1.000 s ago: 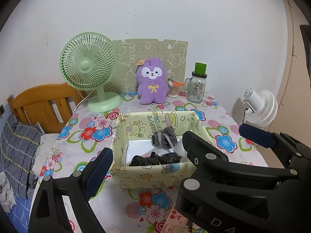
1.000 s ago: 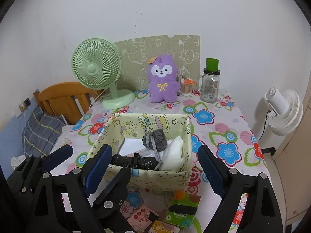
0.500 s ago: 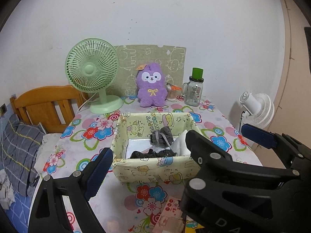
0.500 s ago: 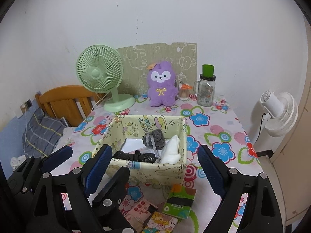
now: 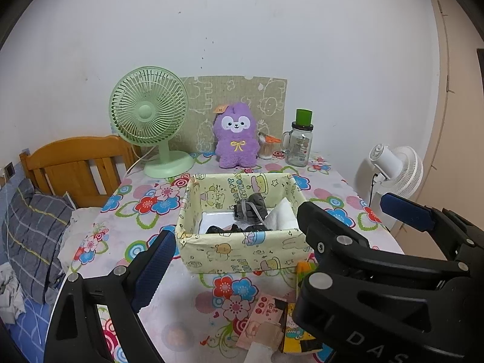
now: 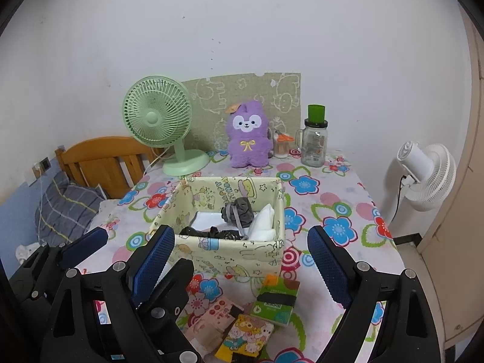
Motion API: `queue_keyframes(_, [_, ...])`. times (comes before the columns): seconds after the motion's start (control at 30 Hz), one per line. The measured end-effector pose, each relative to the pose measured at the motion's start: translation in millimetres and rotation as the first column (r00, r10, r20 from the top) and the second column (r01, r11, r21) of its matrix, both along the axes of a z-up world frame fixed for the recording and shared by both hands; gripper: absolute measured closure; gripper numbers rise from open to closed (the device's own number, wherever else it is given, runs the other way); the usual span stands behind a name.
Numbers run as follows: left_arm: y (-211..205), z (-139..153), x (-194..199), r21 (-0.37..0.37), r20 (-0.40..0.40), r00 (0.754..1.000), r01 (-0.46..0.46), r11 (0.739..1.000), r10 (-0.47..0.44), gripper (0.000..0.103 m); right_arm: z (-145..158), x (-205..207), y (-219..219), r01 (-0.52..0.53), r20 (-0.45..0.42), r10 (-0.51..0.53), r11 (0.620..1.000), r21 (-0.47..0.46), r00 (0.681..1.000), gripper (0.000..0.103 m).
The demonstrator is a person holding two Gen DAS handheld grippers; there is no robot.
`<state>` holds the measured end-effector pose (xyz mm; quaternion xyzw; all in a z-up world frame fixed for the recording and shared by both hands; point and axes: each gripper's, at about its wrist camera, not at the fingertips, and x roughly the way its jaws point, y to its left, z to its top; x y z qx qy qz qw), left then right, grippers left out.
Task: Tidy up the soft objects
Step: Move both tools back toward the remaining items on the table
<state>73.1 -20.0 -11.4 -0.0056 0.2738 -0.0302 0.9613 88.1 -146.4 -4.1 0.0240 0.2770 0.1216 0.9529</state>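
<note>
A yellow cartoon-print fabric box (image 5: 242,254) (image 6: 230,257) stands mid-table. Inside lie a grey rolled soft item (image 5: 251,210) (image 6: 237,211), black soft items (image 5: 236,229) (image 6: 211,232) and white folded cloth (image 5: 284,219) (image 6: 264,225). A purple plush toy (image 5: 236,136) (image 6: 249,134) stands upright at the back. My left gripper (image 5: 278,236) is open and empty, in front of the box. My right gripper (image 6: 239,260) is open and empty, also in front of the box. The right gripper's body (image 5: 378,287) fills the left view's lower right.
A green desk fan (image 5: 149,115) (image 6: 158,118) and a glass jar with a green lid (image 5: 299,140) (image 6: 314,139) stand at the back. Tissue packets (image 6: 276,298) and small packs (image 5: 266,317) lie at the front edge. A white fan (image 6: 429,175), a wooden headboard (image 5: 75,163) flank the flowered table (image 6: 332,199).
Both grippers have drawn back and up from the box, which looks smaller and farther now. More of the table front and packets shows. Both stay open.
</note>
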Motion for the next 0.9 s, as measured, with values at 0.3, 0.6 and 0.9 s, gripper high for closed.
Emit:
queue_keyframes(0.3, [0, -4, -15, 0.001, 0.002, 1.000, -0.001, 1.000, 0.001, 0.011, -5, -16, -1, -0.009, 0.002, 0.009, 1.000, 0.001, 1.000, 0.011])
queue_keyframes(0.6, [-2, -11, -29, 0.002, 0.005, 1.000, 0.004, 1.000, -0.004, 0.015, -13, -31, -2, -0.005, 0.016, 0.005, 1.000, 0.000, 1.000, 0.011])
queue_keyframes(0.9, [-7, -23, -34, -0.004, -0.006, 0.999, 0.031, 1.000, -0.031, 0.022, -24, -39, -5, 0.001, 0.008, -0.001, 1.000, 0.004, 1.000, 0.011])
